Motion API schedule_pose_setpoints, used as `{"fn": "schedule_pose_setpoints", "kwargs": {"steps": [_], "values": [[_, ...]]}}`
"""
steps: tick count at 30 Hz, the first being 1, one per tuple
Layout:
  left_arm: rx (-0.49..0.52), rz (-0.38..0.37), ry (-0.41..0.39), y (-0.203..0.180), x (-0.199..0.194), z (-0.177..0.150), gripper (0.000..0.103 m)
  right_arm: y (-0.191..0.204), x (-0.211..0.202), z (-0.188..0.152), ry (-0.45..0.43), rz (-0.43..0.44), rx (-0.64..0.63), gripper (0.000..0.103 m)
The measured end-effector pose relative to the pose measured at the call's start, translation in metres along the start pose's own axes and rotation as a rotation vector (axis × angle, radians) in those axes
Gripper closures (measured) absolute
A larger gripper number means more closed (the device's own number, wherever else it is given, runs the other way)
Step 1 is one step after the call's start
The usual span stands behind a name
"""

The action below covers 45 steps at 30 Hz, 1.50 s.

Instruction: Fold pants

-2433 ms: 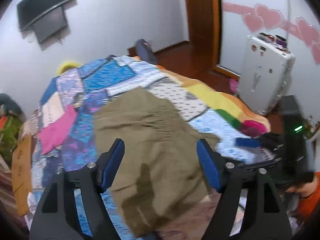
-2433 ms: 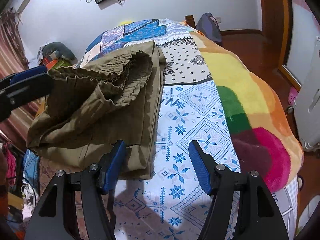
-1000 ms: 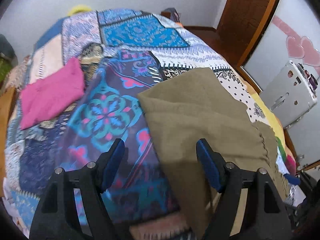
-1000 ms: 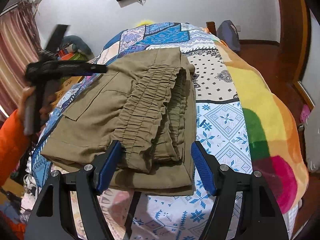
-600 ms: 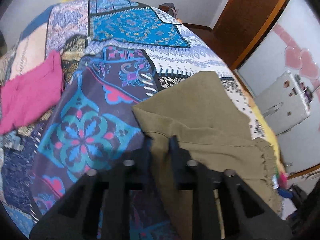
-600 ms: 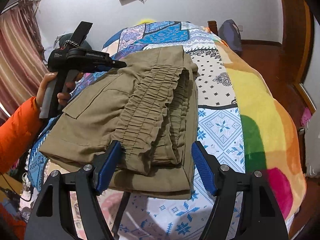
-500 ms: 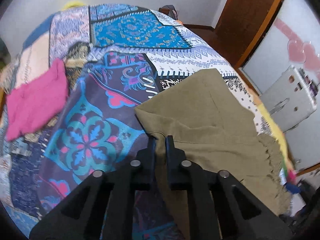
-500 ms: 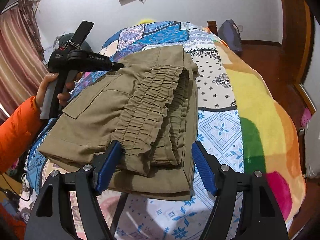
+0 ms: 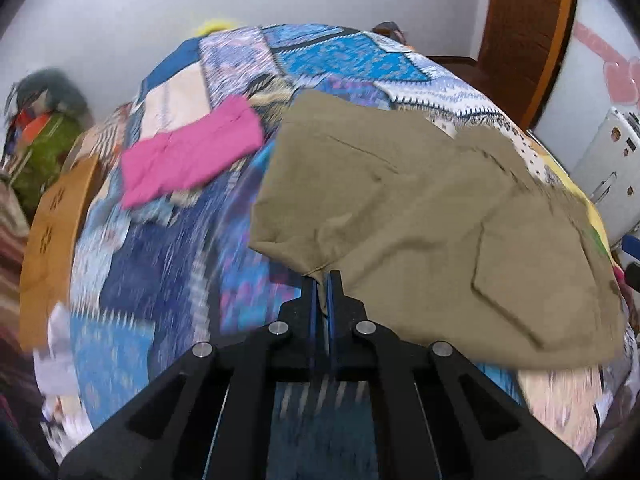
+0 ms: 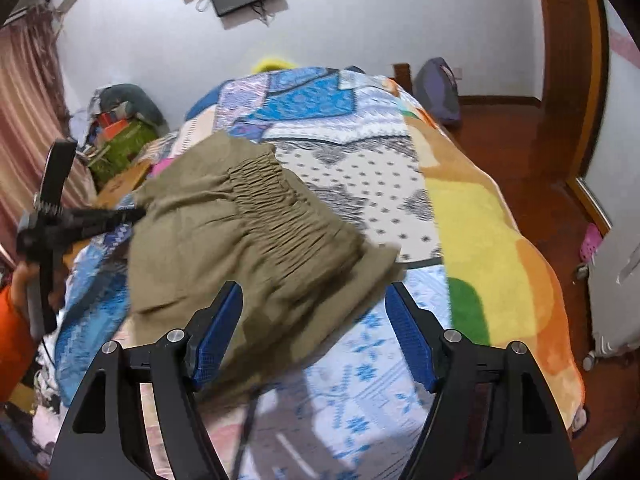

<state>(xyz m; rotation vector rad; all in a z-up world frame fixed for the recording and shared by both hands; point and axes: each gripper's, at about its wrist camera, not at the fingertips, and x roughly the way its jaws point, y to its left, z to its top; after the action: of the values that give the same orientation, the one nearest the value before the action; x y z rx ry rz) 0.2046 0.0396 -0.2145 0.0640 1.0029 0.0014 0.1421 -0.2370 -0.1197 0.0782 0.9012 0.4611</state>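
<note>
The olive-brown pants (image 9: 432,220) lie folded on the patchwork bed cover. My left gripper (image 9: 323,280) is shut on their near left edge and holds that edge lifted; it also shows in the right wrist view (image 10: 132,213) at the pants' left side. In the right wrist view the pants (image 10: 256,232) show their gathered elastic waistband on top. My right gripper (image 10: 314,320) is open and empty, its blue pads just in front of the pants' near edge.
A folded pink garment (image 9: 188,156) lies on the bed's left part. A cardboard box (image 9: 52,216) stands at the bed's left side. A white suitcase (image 9: 608,160) stands at the right, and a wooden door (image 10: 568,60) is behind it.
My left gripper has shut on the pants' edge and pulled it towards the bed's near left. The pants have shifted and turned on the bed. My right gripper stayed open.
</note>
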Motion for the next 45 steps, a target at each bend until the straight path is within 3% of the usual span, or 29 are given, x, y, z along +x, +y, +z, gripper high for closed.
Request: {"fn": "schedule_pose_setpoints", "kwargs": {"steps": [6,8,12,15,20,23,27,31,36,40,43,45], "values": [[-0.110,-0.019,-0.007,0.011,-0.031,-0.046,0.098,0.029,0.017,-0.014,0.049,0.069,-0.049,0.033],[-0.129,-0.005,-0.003,0.013,-0.035,-0.056,0.102,0.032,0.032,-0.021,0.099,0.069,-0.047,0.042],[-0.158,0.010,0.020,0.029,-0.038,-0.075,0.102,0.026,0.040,-0.024,0.091,0.068,-0.024,0.047],[-0.156,0.003,0.012,0.040,-0.045,-0.078,0.102,0.021,0.041,-0.019,0.086,0.018,-0.050,0.051],[-0.076,-0.005,-0.052,0.034,-0.062,-0.057,0.102,0.009,0.048,-0.008,0.099,-0.094,-0.088,0.052],[-0.008,-0.044,-0.088,0.019,-0.070,-0.035,0.100,0.005,0.041,0.002,0.101,-0.087,-0.070,0.052],[0.066,-0.084,-0.123,-0.007,-0.069,-0.002,0.097,0.010,0.023,0.021,0.030,-0.030,-0.049,0.052],[0.109,-0.168,-0.097,-0.036,-0.047,0.028,0.097,0.028,0.030,0.040,-0.017,0.033,-0.073,0.052],[0.145,-0.235,-0.013,-0.062,-0.006,0.048,0.097,0.048,0.067,0.049,0.024,0.104,-0.122,0.052],[0.148,-0.212,0.041,-0.064,0.027,0.050,0.097,0.053,0.101,0.043,0.102,0.121,-0.145,0.051],[0.151,-0.249,0.029,-0.055,0.030,0.046,0.097,0.047,0.102,0.039,0.102,0.121,-0.158,0.054],[0.150,-0.232,0.017,-0.047,0.028,0.043,0.097,0.040,0.099,0.038,0.101,0.127,-0.156,0.055]]}}
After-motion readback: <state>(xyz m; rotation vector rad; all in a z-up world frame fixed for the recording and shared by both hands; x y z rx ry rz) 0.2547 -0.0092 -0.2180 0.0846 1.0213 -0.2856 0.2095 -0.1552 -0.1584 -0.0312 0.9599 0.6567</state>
